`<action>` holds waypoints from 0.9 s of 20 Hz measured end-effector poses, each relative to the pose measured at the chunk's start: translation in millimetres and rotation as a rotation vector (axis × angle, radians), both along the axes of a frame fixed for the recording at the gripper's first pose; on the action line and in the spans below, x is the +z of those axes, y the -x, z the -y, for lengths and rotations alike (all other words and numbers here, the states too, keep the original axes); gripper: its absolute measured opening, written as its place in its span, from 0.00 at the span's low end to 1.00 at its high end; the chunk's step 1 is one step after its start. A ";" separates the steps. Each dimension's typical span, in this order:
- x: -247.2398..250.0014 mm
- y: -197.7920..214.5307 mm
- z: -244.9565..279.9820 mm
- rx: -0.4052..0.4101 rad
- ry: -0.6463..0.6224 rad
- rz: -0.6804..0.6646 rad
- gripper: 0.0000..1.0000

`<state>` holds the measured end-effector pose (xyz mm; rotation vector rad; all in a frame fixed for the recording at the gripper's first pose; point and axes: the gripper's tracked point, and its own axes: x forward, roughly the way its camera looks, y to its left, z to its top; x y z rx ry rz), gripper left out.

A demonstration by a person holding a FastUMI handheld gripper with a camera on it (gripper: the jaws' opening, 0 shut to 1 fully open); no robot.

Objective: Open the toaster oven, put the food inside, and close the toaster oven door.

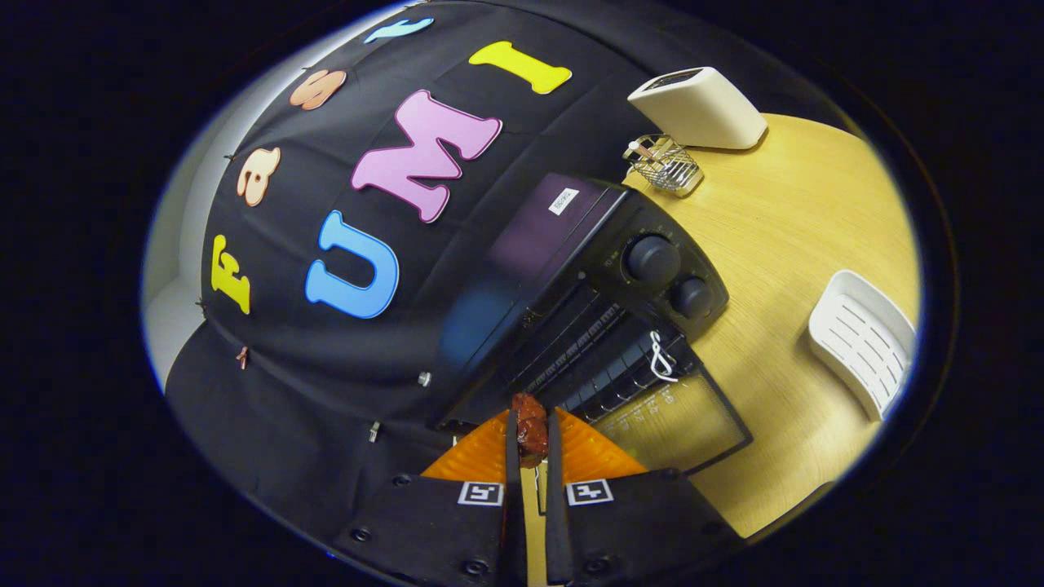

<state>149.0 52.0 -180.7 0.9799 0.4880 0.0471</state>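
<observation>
Beyond the fingers, past the toaster oven (587, 302), a wire basket (665, 165) and a pale toaster (701, 106) stand on the wooden table (799, 220), with a white ribbed tray (864, 338) off to the side. The oven's door (677, 420) hangs open just ahead of the fingers, its rack bare. The gripper (532, 428) is clenched on the dark reddish food (531, 430), pinched between both fingertips.
</observation>
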 end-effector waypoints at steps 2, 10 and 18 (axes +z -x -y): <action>-9.2 -13.2 -6.2 -0.030 -0.017 0.022 0.13; -40.7 -60.4 -22.3 -0.098 -0.034 0.117 0.13; -55.6 -69.4 -4.2 -0.155 0.116 0.140 0.18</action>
